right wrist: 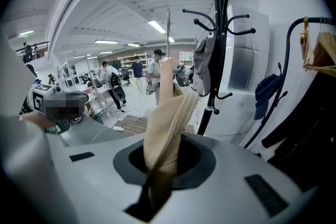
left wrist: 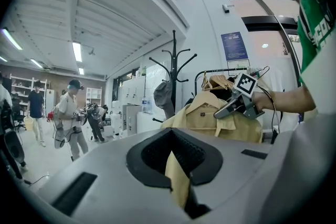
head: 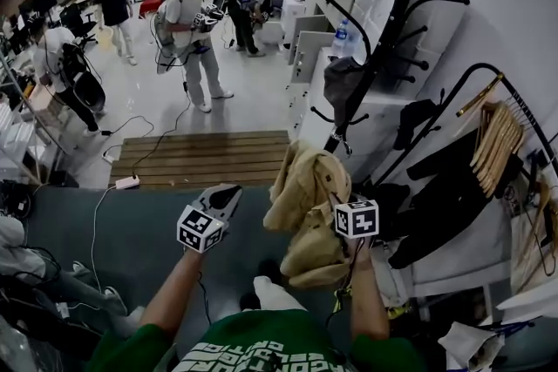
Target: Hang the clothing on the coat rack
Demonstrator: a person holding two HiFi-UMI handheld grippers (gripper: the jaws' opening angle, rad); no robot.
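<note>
A tan jacket (head: 307, 203) hangs bunched between my two grippers, in front of the black coat rack (head: 384, 22). In the left gripper view my left gripper (left wrist: 181, 186) is shut on a strip of the tan cloth. It sits left of the jacket's collar (left wrist: 210, 105). My right gripper (right wrist: 157, 176) is shut on a thick fold of the jacket (right wrist: 168, 123); a pale rod rises out of that fold. In the head view its marker cube (head: 357, 219) rests against the jacket and the jaws are hidden in the cloth. The rack (right wrist: 223, 34) stands just beyond, to the right.
A grey cap (head: 342, 78) hangs on a lower arm of the rack. A clothes rail (head: 497, 131) with wooden hangers and dark garments stands at the right. White cabinets (head: 305, 39) are behind the rack. A wooden platform (head: 200, 159) lies ahead, and several people stand further back.
</note>
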